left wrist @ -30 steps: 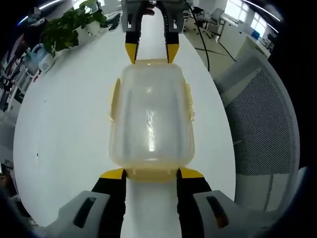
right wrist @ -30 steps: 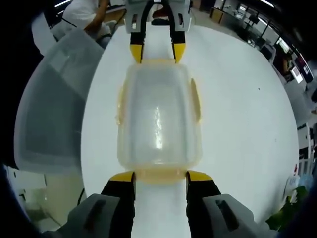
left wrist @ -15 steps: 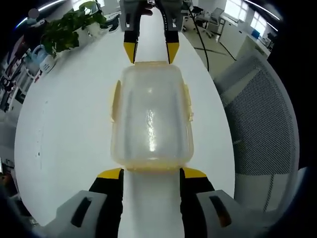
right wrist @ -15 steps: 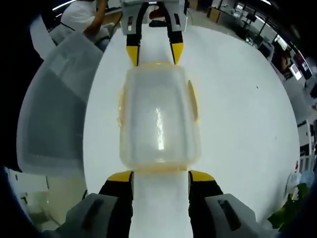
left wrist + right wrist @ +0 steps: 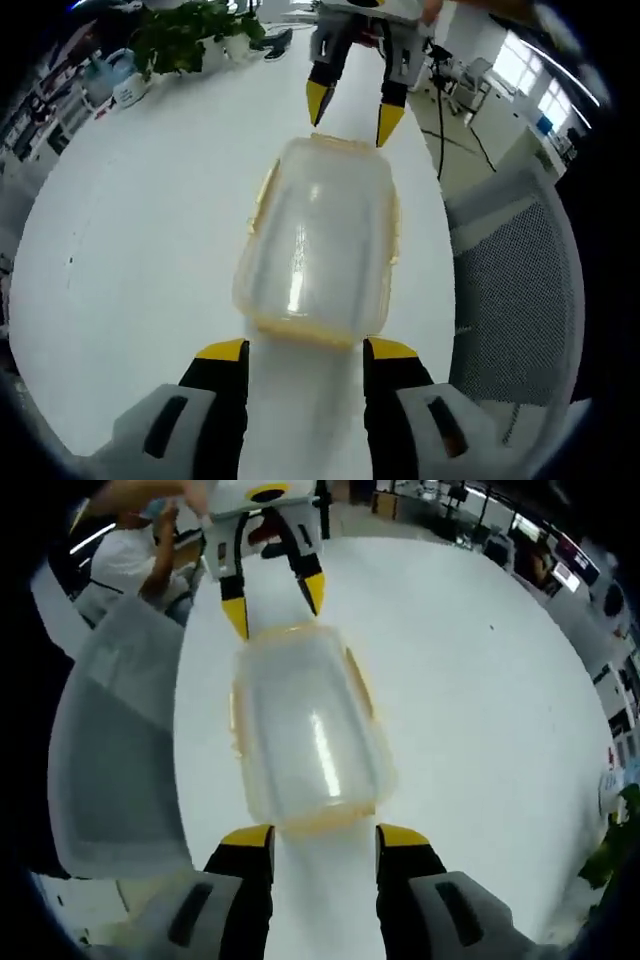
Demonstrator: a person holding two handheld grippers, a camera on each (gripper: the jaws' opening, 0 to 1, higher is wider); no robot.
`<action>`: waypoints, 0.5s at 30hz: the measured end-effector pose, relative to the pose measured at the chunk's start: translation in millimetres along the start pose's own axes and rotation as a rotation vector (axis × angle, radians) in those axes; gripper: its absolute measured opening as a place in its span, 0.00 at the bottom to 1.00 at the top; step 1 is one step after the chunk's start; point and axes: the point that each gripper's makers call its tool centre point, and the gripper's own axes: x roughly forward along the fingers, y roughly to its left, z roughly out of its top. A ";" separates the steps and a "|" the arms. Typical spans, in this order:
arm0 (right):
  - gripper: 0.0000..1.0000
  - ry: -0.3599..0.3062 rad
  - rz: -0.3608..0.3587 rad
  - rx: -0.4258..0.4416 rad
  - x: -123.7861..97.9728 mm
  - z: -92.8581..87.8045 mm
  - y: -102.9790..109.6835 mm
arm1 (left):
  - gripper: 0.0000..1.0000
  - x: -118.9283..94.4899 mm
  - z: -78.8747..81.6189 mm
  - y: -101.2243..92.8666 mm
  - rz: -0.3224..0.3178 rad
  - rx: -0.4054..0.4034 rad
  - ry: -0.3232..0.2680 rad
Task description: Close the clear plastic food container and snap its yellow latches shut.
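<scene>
The clear rectangular plastic food container [image 5: 318, 240] lies on the white round surface [image 5: 130, 220] with its lid already seated — the closing itself looks done. The yellow latches along its long sides [image 5: 262, 196] appear folded flat against the walls, and the yellow latch at the near short end [image 5: 300, 330] seems down as well, though I cannot tell whether each one has actually clicked home. What is left, by my judgement, is at most a check or a final press on the end latches.

The left gripper [image 5: 304, 352] sits just beside the container's near end, its yellow-tipped jaws spread wide and holding nothing. The right gripper [image 5: 322, 838] is at the opposite end, jaws likewise parted and empty; in the left gripper view it appears at the far end [image 5: 350, 105], its tips close to the lid's edge, and whether they touch is unclear.

Around the surface: a grey mesh-backed chair [image 5: 510, 290] close to one side, a leafy green potted plant [image 5: 190, 30] at the far edge, and a person in a white top [image 5: 130, 565] behind the chair — none of it stands between the jaws and the latches.
</scene>
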 end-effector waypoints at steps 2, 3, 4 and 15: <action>0.39 -0.029 0.004 0.083 -0.5 1.7 1.8 | 0.45 -0.5 4.4 -1.0 -0.001 -0.102 -0.044; 0.40 -0.035 0.007 0.115 -0.4 1.7 2.3 | 0.45 -0.4 7.1 -1.5 0.000 -0.145 -0.067; 0.40 -0.043 0.011 0.149 -0.3 2.0 2.5 | 0.45 -1.1 9.9 -1.4 0.000 -0.200 -0.094; 0.38 -0.072 -0.030 0.302 0.5 6.1 -6.8 | 0.41 -2.1 4.0 3.7 0.009 -0.485 -0.115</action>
